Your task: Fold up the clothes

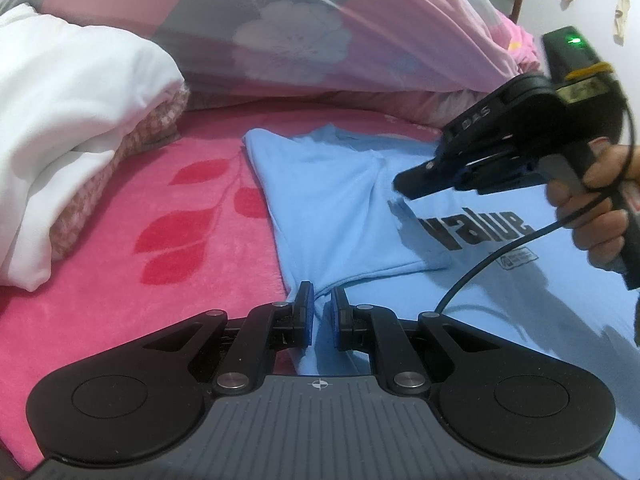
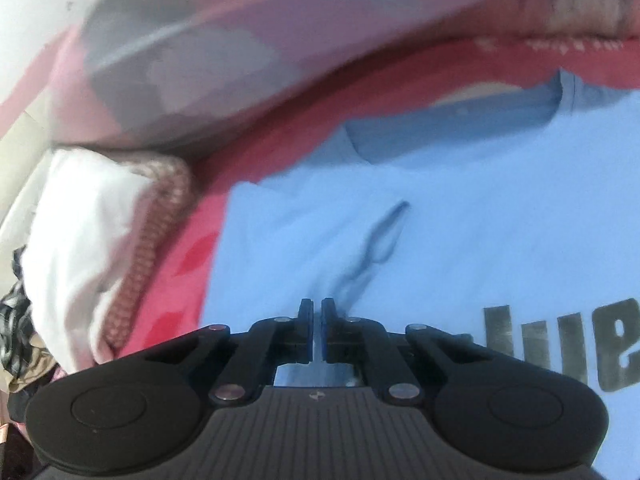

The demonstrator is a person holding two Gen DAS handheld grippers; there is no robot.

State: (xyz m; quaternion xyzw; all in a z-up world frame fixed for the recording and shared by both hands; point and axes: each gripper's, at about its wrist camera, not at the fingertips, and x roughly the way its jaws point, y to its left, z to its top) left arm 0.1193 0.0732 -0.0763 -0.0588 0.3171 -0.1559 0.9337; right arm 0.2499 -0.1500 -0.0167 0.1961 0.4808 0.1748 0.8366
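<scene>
Light-blue T-shirt (image 1: 344,208) lying print-side up on the pink leaf-patterned blanket (image 1: 160,216) of a bed, its left sleeve (image 1: 384,240) already turned in over the chest beside the black "value" lettering (image 1: 476,228). The left gripper (image 1: 320,308) sits at the shirt's side edge just below the sleeve hem; its jaws stand slightly apart with blue cloth between the pads, though whether they pinch it cannot be told. The right gripper (image 2: 316,320) hangs above the folded sleeve, jaws nearly shut, with a pucker of fabric (image 2: 376,240) running up from their tips; a grip on cloth is likely but not certain. To fold cleanly, keep the side edge straight and taut and smooth the pucker flat. A white folded bundle (image 1: 72,112) and a floral quilt (image 1: 280,28) lie beyond.
</scene>
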